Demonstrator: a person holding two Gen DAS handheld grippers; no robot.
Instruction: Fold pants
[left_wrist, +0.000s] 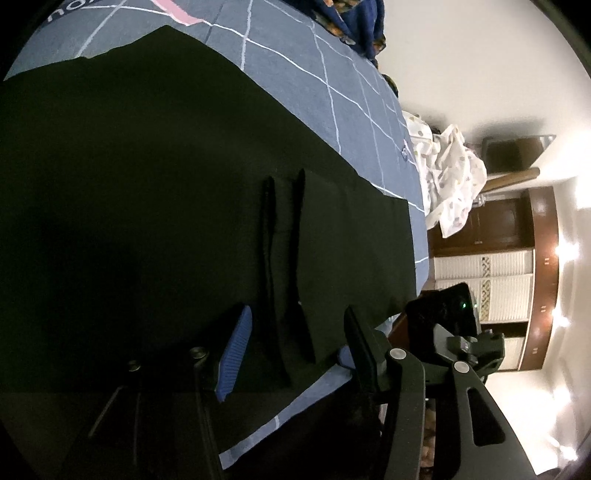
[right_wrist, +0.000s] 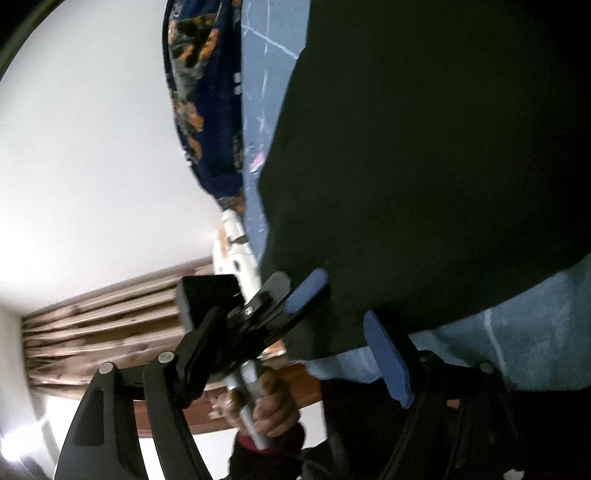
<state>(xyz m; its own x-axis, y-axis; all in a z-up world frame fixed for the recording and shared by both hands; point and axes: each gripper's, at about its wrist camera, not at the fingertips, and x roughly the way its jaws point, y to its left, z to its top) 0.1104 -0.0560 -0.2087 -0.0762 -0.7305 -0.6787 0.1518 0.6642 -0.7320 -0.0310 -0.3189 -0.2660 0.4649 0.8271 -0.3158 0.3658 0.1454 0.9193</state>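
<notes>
The left gripper (left_wrist: 295, 350) is hanging over the near edge of the black pants (left_wrist: 155, 192), its blue-padded fingers (left_wrist: 236, 350) standing apart; two dark folds of the cloth are lying between them, and the pads are not pressing on either. The right gripper (right_wrist: 343, 332) is sitting at the pants' (right_wrist: 443, 147) lower edge with its fingers (right_wrist: 388, 358) well apart, the hem lying between them and the pads not clamped on it. In the right wrist view the other gripper's black body is showing just beside, with a hand (right_wrist: 273, 406) wrapped around its white handle.

The pants are lying flat on the blue bedsheet (left_wrist: 314, 92) with white grid lines, their long axis running along the bed away from the left gripper toward a crumpled white printed cloth (left_wrist: 450, 177) at the far edge. A dark blue patterned fabric (right_wrist: 199, 110) is lying beside the sheet. No containers are showing.
</notes>
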